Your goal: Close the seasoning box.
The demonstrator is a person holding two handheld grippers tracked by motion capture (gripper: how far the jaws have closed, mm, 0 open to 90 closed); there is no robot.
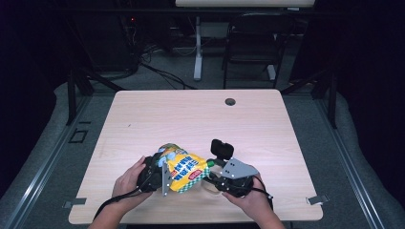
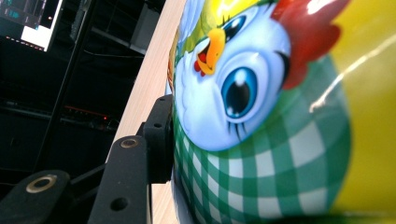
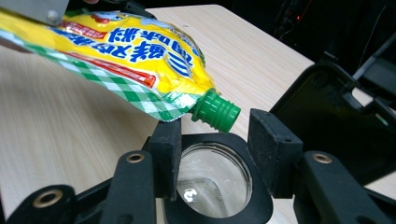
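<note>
High overhead, gripper views close, sharing pouch (image 1: 184,171)

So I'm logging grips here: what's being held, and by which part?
The left hand-held gripper holds the yellow pouch by its bottom end, opposite the green spout.

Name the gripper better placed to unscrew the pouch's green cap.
Right. The right gripper sits with open jaws just below the green cap, while the left gripper is clamped on the pouch, steadying it.
</note>
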